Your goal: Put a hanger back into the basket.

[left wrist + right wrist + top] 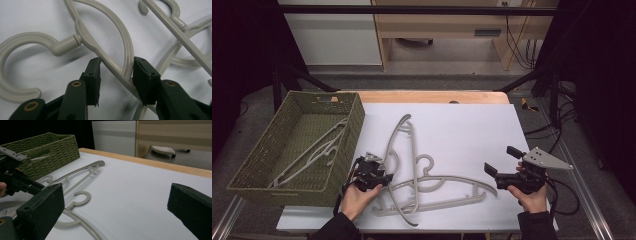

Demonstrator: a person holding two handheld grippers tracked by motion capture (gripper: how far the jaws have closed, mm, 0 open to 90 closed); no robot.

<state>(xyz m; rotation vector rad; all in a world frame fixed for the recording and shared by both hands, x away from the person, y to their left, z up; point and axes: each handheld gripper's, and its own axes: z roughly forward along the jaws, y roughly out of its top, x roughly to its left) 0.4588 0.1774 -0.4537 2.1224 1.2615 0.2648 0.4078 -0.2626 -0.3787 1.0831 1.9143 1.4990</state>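
Two grey plastic hangers lie crossed on the white table [462, 125]: one hanger [401, 150] runs from the far middle down toward the near edge, and the other hanger [447, 187] lies across it with its hook [426, 162] pointing away from the person. Where they overlap, it is hard to tell which bar belongs to which. The left hand-held gripper [384, 176] covers part of the crossing in the high view, so the contact is best read in the left gripper view: there two bars of the first hanger [110, 60] pass between the jaws, the right pad lies against the curved bar, and the left pad seems just short of the straight one, so whether the grip is tight cannot be told. A green woven basket [347, 145] stands at the table's left; it holds more hangers [312, 150], at least two, tangled and half lost against the weave. The right hand-held gripper [503, 162], well apart on the right, has its jaws spread wide with nothing between them. Both forearms are cut off by the bottom edge.
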